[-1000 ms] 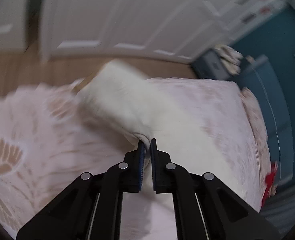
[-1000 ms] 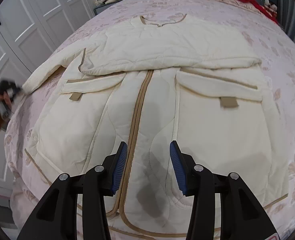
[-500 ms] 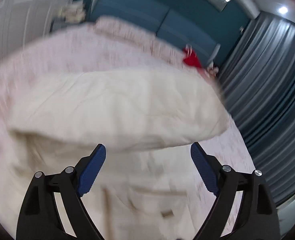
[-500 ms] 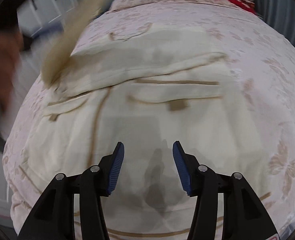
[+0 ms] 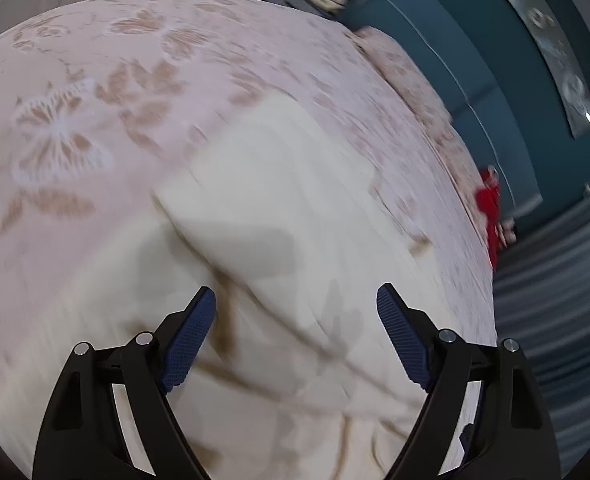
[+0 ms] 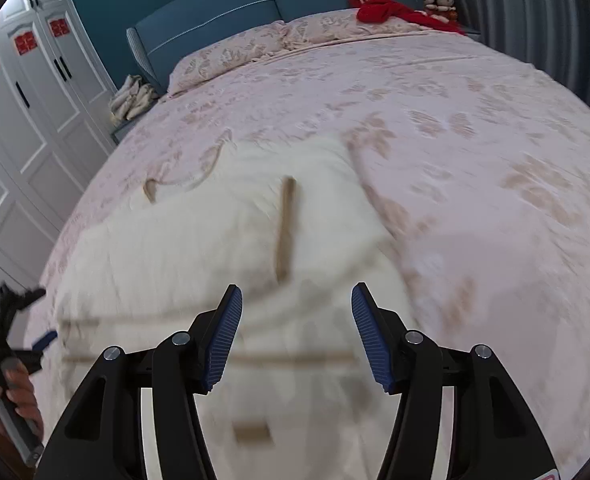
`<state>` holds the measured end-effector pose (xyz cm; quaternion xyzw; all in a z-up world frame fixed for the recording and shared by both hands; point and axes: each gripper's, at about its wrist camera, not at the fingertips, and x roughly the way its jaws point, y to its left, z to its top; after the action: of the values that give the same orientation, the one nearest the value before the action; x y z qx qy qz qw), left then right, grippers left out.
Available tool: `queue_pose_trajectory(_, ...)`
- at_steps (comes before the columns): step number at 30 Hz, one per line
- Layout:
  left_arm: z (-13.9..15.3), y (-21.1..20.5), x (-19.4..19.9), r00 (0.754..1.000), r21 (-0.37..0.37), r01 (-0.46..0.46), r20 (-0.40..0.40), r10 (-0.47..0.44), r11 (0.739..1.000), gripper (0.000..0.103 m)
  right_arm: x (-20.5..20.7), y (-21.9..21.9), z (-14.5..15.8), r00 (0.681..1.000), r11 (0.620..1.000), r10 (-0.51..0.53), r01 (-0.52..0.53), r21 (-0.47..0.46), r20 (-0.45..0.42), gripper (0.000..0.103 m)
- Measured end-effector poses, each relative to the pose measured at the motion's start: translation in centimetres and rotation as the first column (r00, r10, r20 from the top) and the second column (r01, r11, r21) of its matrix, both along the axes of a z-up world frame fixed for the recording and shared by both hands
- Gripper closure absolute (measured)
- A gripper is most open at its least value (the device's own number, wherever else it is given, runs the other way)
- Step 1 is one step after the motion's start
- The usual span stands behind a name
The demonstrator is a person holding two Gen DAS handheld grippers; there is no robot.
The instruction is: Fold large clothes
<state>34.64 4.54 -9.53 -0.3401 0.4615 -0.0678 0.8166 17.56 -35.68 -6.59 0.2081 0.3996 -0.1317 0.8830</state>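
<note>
- With both sleeves apparently folded over the cream coat (image 6: pixel 215 248), sleeve step looks done
- left gripper (image 5: pixel 297 308) and right gripper (image 6: pixel 297 304) hover, fingers wide, holding nothing
- Next likely: grip the hem, fold toward the collar (image 6: pixel 183 184)

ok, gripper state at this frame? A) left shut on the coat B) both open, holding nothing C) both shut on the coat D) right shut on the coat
B: the left gripper and right gripper both show spread fingers with nothing between them, above the cream coat lying on the bed.

Right hand-held gripper (image 6: pixel 296 300) gapes above cream coat (image 6: pixel 199 248) (blurred) on bed (image 6: pixel 475 128).
</note>
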Motion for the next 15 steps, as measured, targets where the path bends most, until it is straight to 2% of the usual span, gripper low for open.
queue_pose_trajectory(2,-1.6,1.4,1.3,0.999,-0.008,-0.021,-0.033,0.021,1.000,0.027,2.9,0.1,-0.9,1.000,1.000,0.011,-0.010,0.025,-0.010,0.043)
queue_pose_trajectory(6,-4.2,1.9,2.8,0.995,-0.003,-0.025,-0.095,0.024,1.000,0.049,6.3,-0.1,-3.9,0.997,0.995,-0.011,0.018,0.094,-0.079,0.043)
queue_pose_trajectory(7,-4.7,2.0,3.3,0.995,0.007,-0.018,-0.099,0.019,1.000,0.058,6.7,0.0,-4.6,0.996,0.994,-0.009,0.018,0.110,-0.087,0.050)
queue_pose_trajectory(8,-4.6,1.7,3.3,0.996,0.022,-0.005,-0.093,0.007,1.000,0.064,6.9,0.2,-5.1,0.997,0.992,0.002,0.008,0.128,-0.083,0.080)
queue_pose_trajectory(10,-4.0,1.9,3.1,0.997,0.060,0.003,-0.073,0.001,0.998,0.085,6.9,0.9,-4.8,0.997,0.990,0.023,-0.012,0.139,-0.076,0.097)
queue_pose_trajectory(12,-3.2,2.6,2.1,0.999,0.076,0.007,-0.040,-0.004,0.997,0.092,5.4,1.2,-2.5,0.999,0.989,0.033,-0.036,0.140,0.028,0.099)
queue_pose_trajectory(15,-2.0,3.0,0.7,1.000,0.097,0.010,0.008,-0.011,0.995,0.095,2.9,1.7,0.0,0.994,0.994,0.044,-0.054,0.095,0.103,0.100)
